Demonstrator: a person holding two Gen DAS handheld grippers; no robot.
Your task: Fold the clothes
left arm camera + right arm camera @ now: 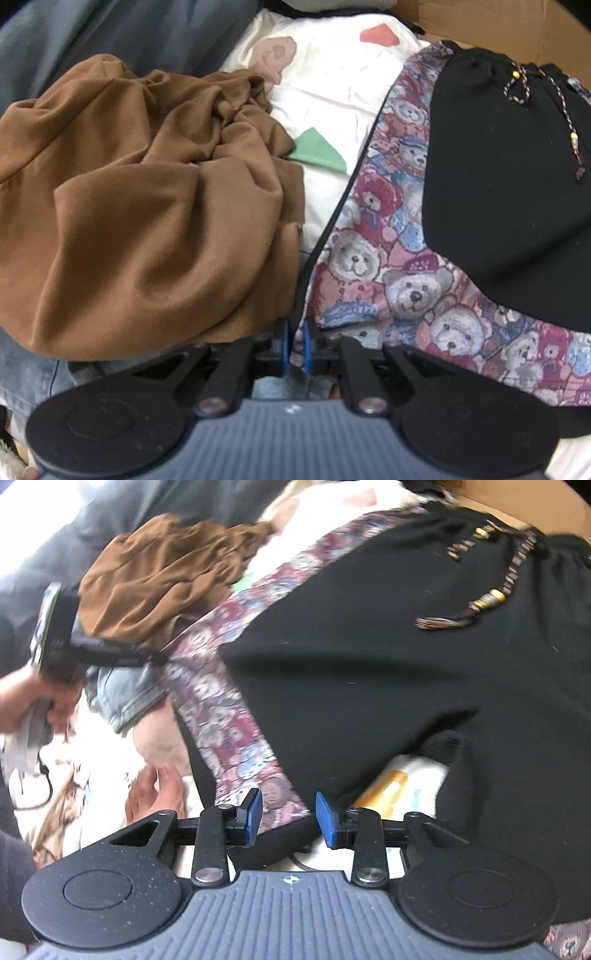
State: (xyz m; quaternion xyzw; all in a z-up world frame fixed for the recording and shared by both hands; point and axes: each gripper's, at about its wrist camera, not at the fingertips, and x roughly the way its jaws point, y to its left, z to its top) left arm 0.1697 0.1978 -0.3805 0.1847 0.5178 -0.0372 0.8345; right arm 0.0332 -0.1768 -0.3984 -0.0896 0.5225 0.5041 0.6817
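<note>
A teddy-bear print garment [388, 277] with a dark trimmed edge lies at the right. A black cloth [498, 184] with a beaded cord [569, 122] lies over it. My left gripper [296, 339] is shut on the print garment's trimmed edge. The right wrist view shows the same pinch from the side, with the left gripper [155, 659] on the print garment [221, 701]. My right gripper [289, 818] stands open near the lower edge of the black cloth [406, 683]. Print fabric shows in the gap, and neither blue pad [255, 816] presses it.
A crumpled brown garment [147, 199] lies at the left on a white cloth [332, 88] with coloured patches. Denim [125, 694] peeks out below it. A cardboard box wall [498, 26] stands behind. A white and orange packet [402, 782] sits under the black cloth. A hand [22, 701] holds the left gripper.
</note>
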